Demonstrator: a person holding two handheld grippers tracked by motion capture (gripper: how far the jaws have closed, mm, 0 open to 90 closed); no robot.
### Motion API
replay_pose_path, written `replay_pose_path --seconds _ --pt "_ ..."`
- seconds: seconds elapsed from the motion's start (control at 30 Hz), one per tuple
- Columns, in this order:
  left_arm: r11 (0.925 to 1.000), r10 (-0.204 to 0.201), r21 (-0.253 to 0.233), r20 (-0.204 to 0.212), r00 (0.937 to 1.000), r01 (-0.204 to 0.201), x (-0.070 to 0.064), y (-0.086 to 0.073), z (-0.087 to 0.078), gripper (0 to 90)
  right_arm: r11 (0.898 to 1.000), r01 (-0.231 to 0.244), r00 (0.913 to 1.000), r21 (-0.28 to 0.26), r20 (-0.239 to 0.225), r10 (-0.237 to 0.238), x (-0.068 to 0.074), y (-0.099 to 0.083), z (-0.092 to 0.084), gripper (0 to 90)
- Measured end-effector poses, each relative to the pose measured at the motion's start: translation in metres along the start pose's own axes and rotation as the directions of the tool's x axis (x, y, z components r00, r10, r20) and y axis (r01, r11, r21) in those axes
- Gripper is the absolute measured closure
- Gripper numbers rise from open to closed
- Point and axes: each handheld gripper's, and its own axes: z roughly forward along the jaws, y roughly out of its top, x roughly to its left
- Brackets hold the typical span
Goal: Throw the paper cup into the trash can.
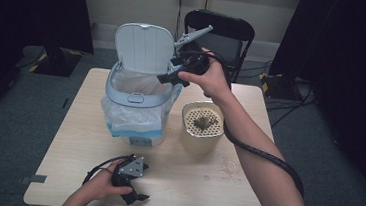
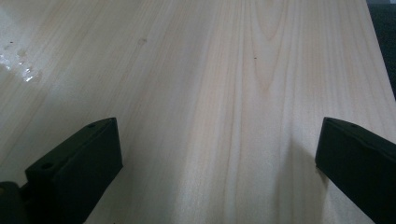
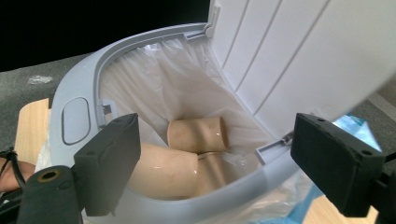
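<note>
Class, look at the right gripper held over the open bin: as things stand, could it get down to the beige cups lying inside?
Probably yes. The bin lid stands up, and the right gripper, jaws open and empty, points into the mouth at the beige cups with nothing between; only the rim and loose liner crowd the way.

Free room and obstacles. The bin (image 1: pixel 138 99) stands at the far left of the table (image 1: pixel 64 173), its raised lid (image 1: pixel 143 47) walling off the far side; the mouth is open from above and from the near side. Inside, beige cups (image 3: pixel 196 135) lie on the liner (image 3: pixel 154 88), with room above them. The perforated canister (image 1: pixel 201 127) stands just right of the bin, a narrow gap between. The near table half is bare wood save a wet patch (image 1: pixel 228 169).
</note>
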Motion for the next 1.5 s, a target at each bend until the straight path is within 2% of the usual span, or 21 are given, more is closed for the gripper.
replay_pose_path --seconds 0.73,1.07,1.5 --pt "1.0 -0.002 0.001 0.0 1.0 0.002 0.0 0.0 0.0 0.0 0.999 -0.023 0.9994 0.023 0.027 0.023 -0.021 -0.009 0.007 16.7" --pt "1.0 -0.002 0.001 0.001 1.0 0.002 0.0 0.0 0.0 0.0 0.999 -0.044 0.9983 0.03 0.041 0.043 -0.034 -0.012 0.02 17.1" --pt "1.0 -0.002 0.002 0.001 1.0 0.002 0.0 0.0 0.0 0.0 0.999 -0.034 0.9994 -0.029 0.005 0.035 -0.039 0.004 0.028 18.2"
